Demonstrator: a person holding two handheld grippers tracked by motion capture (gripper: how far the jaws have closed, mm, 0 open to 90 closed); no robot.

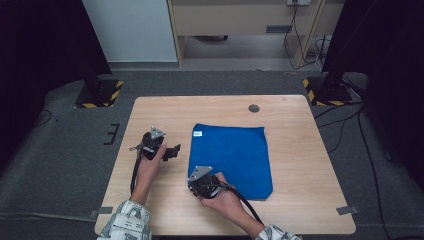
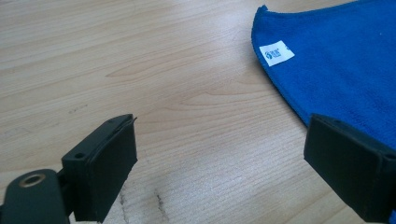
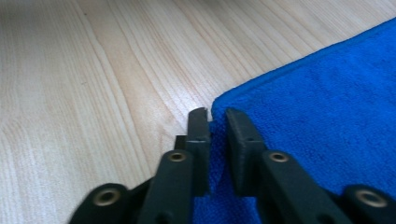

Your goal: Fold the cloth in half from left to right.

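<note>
Right gripper (image 3: 217, 116) pinching the blue cloth (image 1: 234, 152) at its near-left corner: jaws nearly together, a fold of the cloth's edge clamped between the pads, tips down at table (image 1: 300, 150) level. In the high view, right gripper (image 1: 199, 179) at the cloth's 7 o'clock corner, grey three-cornered plate on top, cable trailing back toward 5 o'clock along the forearm. Left gripper (image 2: 219, 154) spread wide, nothing between the pads, bare wood under the gap; right-hand pad overlapping the cloth's edge in its own view, contact not discernible. In the high view, left gripper (image 1: 167, 150) well left of the cloth, at about 9 o'clock from it, jaws pointing toward the cloth. Cloth lying flat, roughly rectangular, slightly right of table centre, deep blue terry-like pile with a stitched hem; near-right corner at 5 o'clock rounded. White label (image 2: 276, 52) near the far-left corner at 11 o'clock, small blue round logo plus blue print, too small to read. Dark round spot (image 1: 254, 108) on the tabletop at 12 o'clock beyond the cloth.
</note>
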